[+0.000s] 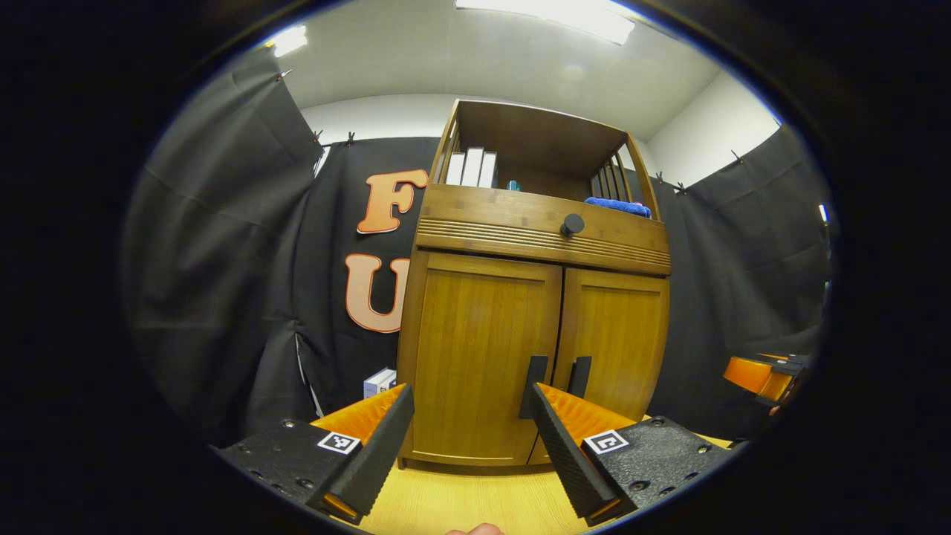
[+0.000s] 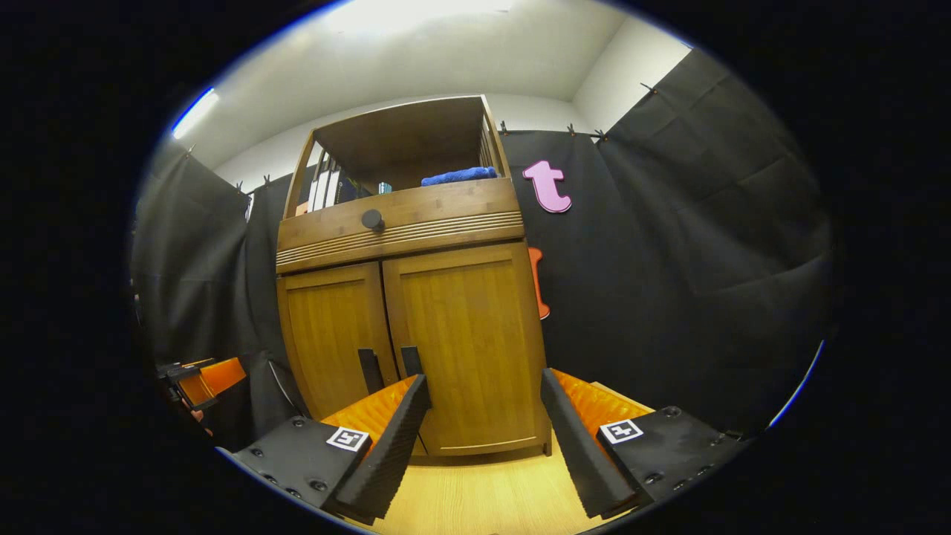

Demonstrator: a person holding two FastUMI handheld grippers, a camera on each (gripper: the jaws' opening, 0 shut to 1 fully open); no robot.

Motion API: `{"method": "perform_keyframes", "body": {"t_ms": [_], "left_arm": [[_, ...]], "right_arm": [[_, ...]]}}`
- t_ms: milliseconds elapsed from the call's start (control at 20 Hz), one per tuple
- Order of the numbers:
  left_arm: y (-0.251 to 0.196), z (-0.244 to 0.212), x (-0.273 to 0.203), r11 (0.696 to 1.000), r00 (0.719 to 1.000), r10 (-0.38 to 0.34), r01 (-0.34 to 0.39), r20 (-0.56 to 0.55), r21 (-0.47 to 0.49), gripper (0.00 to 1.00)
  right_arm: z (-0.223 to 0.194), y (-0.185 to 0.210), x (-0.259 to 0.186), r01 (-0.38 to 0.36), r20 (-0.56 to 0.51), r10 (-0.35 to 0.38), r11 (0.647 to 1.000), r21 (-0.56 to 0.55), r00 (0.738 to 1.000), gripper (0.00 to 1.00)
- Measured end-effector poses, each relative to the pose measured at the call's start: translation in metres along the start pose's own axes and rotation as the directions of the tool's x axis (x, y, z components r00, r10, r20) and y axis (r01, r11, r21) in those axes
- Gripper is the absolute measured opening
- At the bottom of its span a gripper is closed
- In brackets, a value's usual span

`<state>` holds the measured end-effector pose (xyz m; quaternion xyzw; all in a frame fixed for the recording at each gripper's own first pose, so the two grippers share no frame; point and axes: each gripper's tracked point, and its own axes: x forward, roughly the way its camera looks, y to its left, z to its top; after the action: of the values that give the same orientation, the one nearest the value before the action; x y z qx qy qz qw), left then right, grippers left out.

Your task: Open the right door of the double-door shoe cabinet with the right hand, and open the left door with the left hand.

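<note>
A wooden shoe cabinet (image 1: 535, 223) stands ahead with both doors closed. In the left gripper view my left gripper (image 1: 468, 401) is open, a short way in front of the left door (image 1: 479, 349); its right finger overlaps the left door's dark handle (image 1: 536, 371), beside the right door's handle (image 1: 580, 375). In the right gripper view my right gripper (image 2: 484, 394) is open in front of the right door (image 2: 468, 342). The two handles (image 2: 370, 370) (image 2: 411, 360) sit just left of its left finger. The other gripper (image 2: 200, 383) shows at the far left; the right one (image 1: 765, 375) shows far right in the left gripper view.
Above the doors runs a drawer with a round dark knob (image 1: 572, 224). The open top shelf holds upright books (image 1: 471, 167) and a folded blue cloth (image 1: 618, 206). A small box (image 1: 380, 382) lies on the floor left of the cabinet. Light wooden floor (image 2: 483, 490) lies below.
</note>
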<state>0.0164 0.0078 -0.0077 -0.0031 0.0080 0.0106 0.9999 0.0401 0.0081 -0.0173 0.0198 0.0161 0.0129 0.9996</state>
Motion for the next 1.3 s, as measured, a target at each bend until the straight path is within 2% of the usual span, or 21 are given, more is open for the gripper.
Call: {"method": "perform_keyframes", "body": {"t_ms": [100,350,400,550,600,900,950,1000,1200,1300], "left_arm": [[0.004,0.001,0.002,1.0,1.0,0.009,-0.009,0.009,0.013,0.95],[0.005,0.002,0.005,1.0,1.0,0.019,-0.02,0.019,0.018,0.95],[0.005,0.002,0.004,1.0,1.0,0.021,-0.022,0.02,0.02,0.92],[0.005,0.001,0.003,1.0,1.0,0.024,-0.024,0.021,0.018,0.92],[0.004,0.0,0.002,1.0,1.0,0.024,-0.024,0.018,0.017,0.94],[0.02,-0.005,0.005,0.998,0.998,0.054,-0.054,0.014,0.036,0.92],[0.024,-0.005,0.007,0.997,0.998,0.064,-0.064,0.015,0.039,0.92],[0.028,-0.005,0.009,0.997,0.997,0.073,-0.073,0.017,0.038,0.92],[0.039,-0.011,0.015,0.995,0.996,0.091,-0.091,0.01,0.029,0.92],[0.044,-0.015,0.019,0.995,0.995,0.096,-0.096,0.004,0.027,0.92]], "right_arm": [[0.0,0.014,0.018,-0.036,-0.006,0.036,0.999,0.006,0.999,0.97],[-0.008,0.045,0.08,-0.109,-0.018,0.108,0.992,-0.057,0.994,0.98],[-0.014,0.052,0.096,-0.124,-0.026,0.123,0.99,-0.062,0.992,0.98],[-0.036,0.072,0.146,-0.157,-0.055,0.154,0.986,-0.059,0.987,0.97],[-0.045,0.076,0.163,-0.162,-0.067,0.159,0.985,-0.057,0.985,0.97],[-0.1,0.091,0.24,-0.143,-0.167,0.132,0.988,-0.058,0.977,0.98],[-0.106,0.092,0.249,-0.135,-0.177,0.123,0.989,-0.057,0.976,1.0],[-0.109,0.091,0.256,-0.122,-0.18,0.109,0.991,-0.06,0.978,0.98],[-0.119,0.084,0.261,-0.085,-0.172,0.067,0.992,-0.096,0.983,0.98],[-0.122,0.084,0.261,-0.087,-0.166,0.069,0.991,-0.104,0.984,0.99]]}}
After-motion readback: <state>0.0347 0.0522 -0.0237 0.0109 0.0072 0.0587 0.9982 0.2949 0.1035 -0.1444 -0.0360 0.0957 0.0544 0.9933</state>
